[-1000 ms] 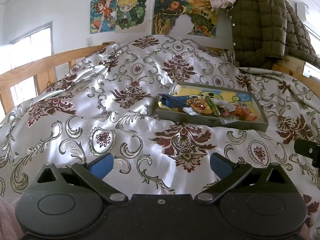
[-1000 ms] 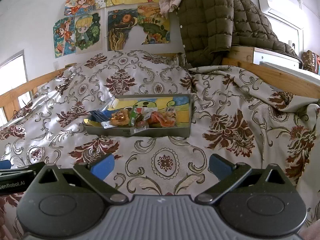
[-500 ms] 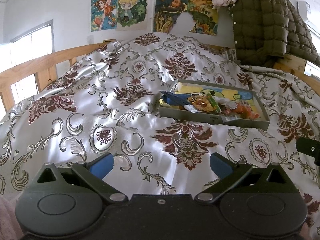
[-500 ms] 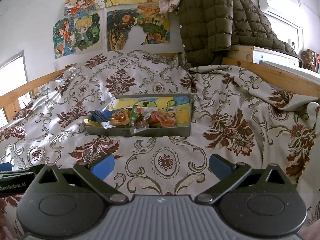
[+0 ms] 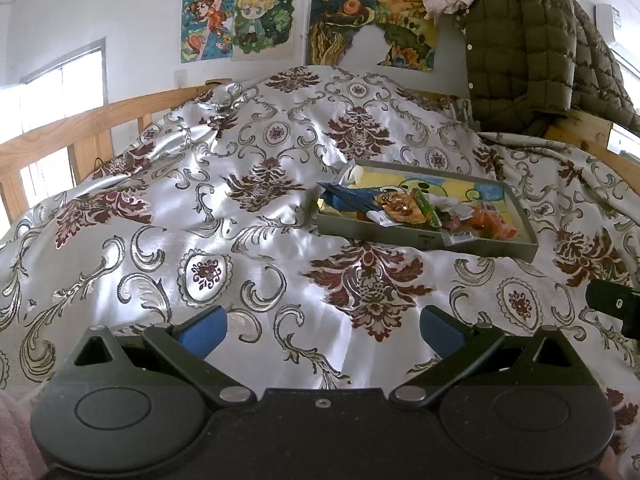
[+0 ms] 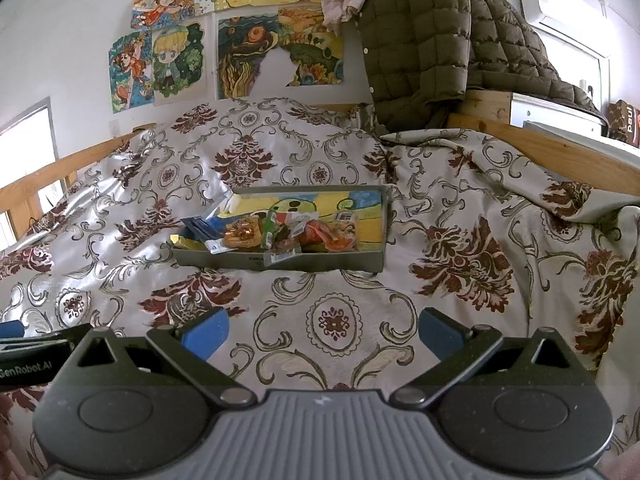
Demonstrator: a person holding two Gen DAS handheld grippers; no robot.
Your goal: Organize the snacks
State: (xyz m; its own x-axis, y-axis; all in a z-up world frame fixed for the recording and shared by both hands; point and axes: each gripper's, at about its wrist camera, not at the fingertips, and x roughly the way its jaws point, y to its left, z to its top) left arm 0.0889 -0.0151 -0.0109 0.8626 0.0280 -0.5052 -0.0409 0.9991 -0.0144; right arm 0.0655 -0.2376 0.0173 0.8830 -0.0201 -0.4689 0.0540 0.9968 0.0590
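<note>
A big satin bedspread (image 5: 256, 200) with maroon and grey scrollwork fills the scene, draped over a bed with a wooden rail (image 5: 80, 120) along its left edge, and up at the far right corner an olive quilted jacket (image 6: 432, 40) hangs over the frame, cartoon posters (image 6: 160, 64) on the wall behind. Out on the middle of the bedspread, right of centre from the left wrist view, sits a shallow grey box (image 5: 496, 246) with a yellow and blue picture lining its floor. Inside it the snacks (image 6: 280, 232) are heaped along the near wall: a dark blue packet (image 5: 348, 196) poking over the left end, an orange wrapper (image 5: 400, 208) beside it, a slim green stick (image 6: 270, 226) in the middle, and orange-red pieces (image 6: 328, 236) toward the right end. Down at the near edge both tools hang over bare cloth, well apart from the box: the left gripper (image 5: 322, 326) has its blue pads (image 5: 202, 330) spread wide with nothing between them, and the right gripper (image 6: 322, 328) is likewise wide apart and holding nothing, its blue fingertips (image 6: 438, 330) clear of the fabric pattern below
</note>
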